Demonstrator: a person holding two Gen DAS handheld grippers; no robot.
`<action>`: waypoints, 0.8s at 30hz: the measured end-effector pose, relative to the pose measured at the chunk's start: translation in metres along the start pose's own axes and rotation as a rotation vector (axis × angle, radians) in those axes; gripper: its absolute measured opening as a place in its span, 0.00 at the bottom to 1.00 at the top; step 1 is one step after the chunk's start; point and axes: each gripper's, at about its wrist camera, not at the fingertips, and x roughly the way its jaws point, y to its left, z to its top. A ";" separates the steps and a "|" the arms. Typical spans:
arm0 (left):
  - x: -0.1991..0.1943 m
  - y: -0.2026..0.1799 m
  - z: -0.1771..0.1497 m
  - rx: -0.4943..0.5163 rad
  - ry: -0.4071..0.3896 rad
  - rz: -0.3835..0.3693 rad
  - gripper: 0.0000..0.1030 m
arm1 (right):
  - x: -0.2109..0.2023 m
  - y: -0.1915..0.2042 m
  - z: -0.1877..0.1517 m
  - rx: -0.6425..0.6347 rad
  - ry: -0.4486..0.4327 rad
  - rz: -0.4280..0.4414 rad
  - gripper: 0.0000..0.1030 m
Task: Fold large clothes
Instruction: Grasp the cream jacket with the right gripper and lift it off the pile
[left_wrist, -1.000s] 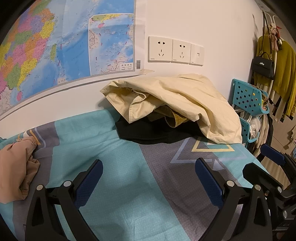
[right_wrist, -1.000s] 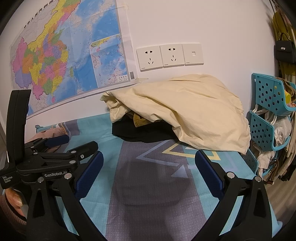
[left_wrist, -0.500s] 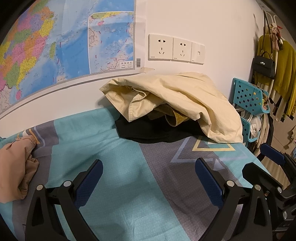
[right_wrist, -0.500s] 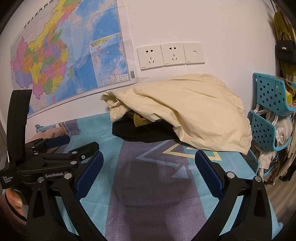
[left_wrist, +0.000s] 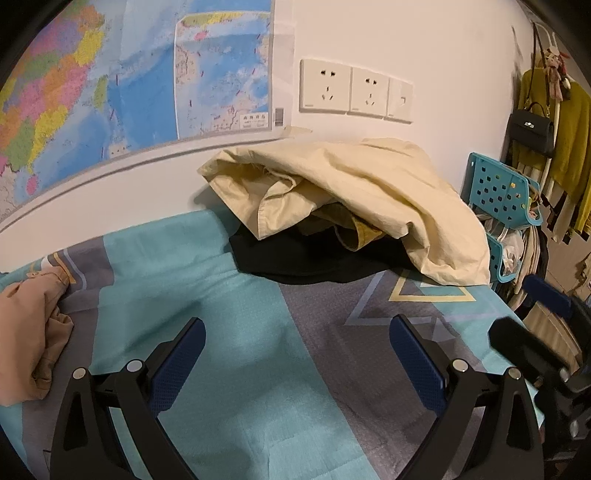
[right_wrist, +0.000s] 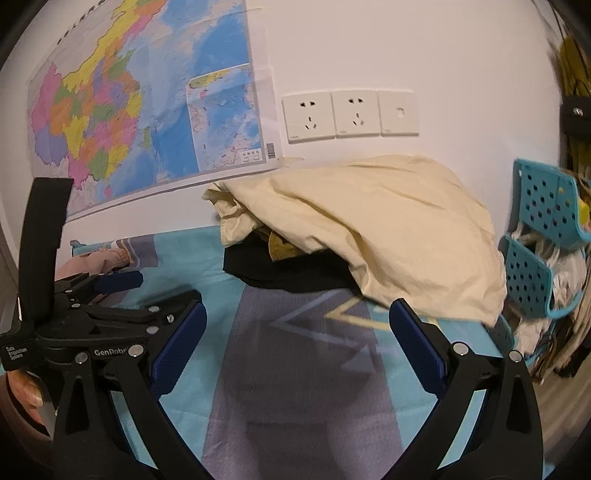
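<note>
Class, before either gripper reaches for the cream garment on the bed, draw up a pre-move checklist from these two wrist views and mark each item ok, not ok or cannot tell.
1. Left gripper open and holding nothing: ok.
2. Right gripper open and holding nothing: ok.
3. Cream garment on top of the pile, nothing lying over it: ok.
4. Garment free of the black garment and mustard cloth beneath it: cannot tell; the folds hide where they meet.
5. Bare bedsheet in front of the pile for spreading out: ok.
6. Peach garment out of the working area: ok, it lies at the left edge.
</note>
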 end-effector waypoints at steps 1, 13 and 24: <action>0.003 0.002 0.000 -0.003 0.005 0.009 0.93 | 0.003 0.000 0.003 -0.017 -0.002 0.000 0.95; 0.032 0.032 0.013 -0.036 0.034 0.094 0.93 | 0.106 0.007 0.047 -0.289 0.091 -0.023 0.71; 0.052 0.050 0.018 -0.049 0.059 0.123 0.94 | 0.075 -0.033 0.103 -0.253 -0.031 -0.045 0.06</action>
